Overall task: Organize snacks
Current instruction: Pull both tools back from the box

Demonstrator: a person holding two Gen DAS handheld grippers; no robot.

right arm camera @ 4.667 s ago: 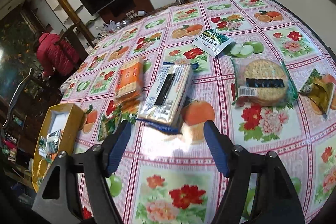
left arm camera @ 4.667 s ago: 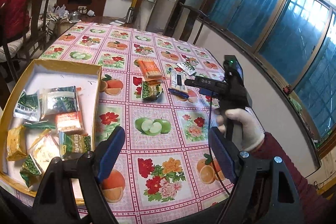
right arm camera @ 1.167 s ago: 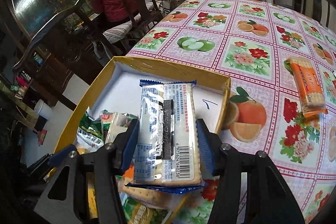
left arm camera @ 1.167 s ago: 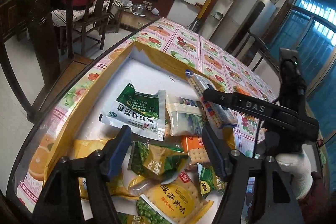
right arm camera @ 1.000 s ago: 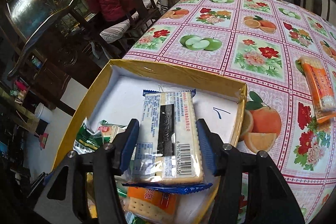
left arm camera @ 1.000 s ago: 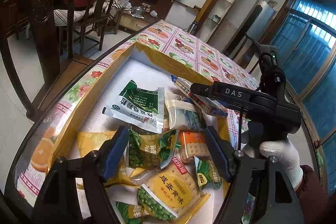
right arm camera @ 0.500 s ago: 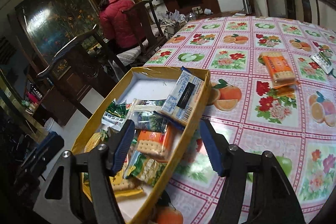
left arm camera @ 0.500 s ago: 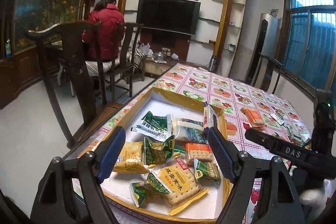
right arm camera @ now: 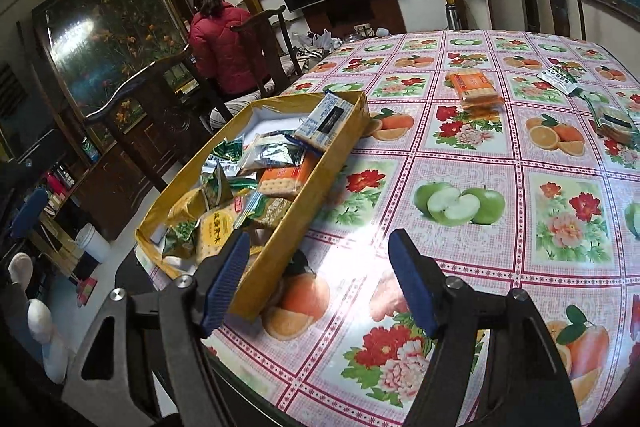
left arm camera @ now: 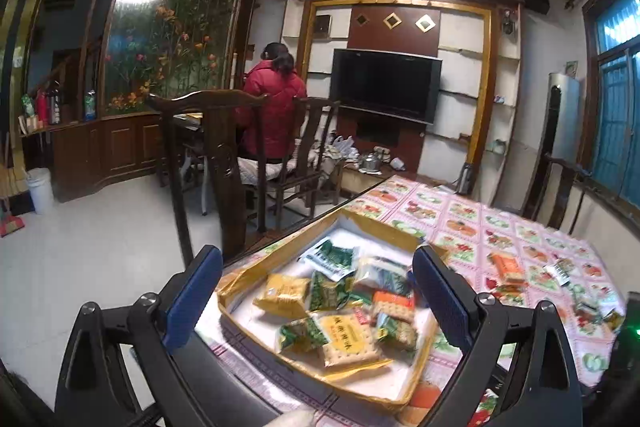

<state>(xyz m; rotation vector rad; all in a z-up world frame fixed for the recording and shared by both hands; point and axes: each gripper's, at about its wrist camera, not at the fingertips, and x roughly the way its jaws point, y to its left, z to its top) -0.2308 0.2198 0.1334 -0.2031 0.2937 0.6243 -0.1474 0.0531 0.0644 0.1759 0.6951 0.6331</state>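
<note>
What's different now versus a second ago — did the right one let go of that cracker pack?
Yes. The blue-and-white cracker pack left the right gripper, whose jaws are opening and empty, and now leans on the box wall. Both grippers backed away; the left gripper is opening, empty too. The orange pack on the table stayed put.

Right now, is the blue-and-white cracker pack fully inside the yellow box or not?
Not fully: the blue-and-white cracker pack lies tilted, propped on the yellow box wall's top edge, its lower end on packets inside.
</note>
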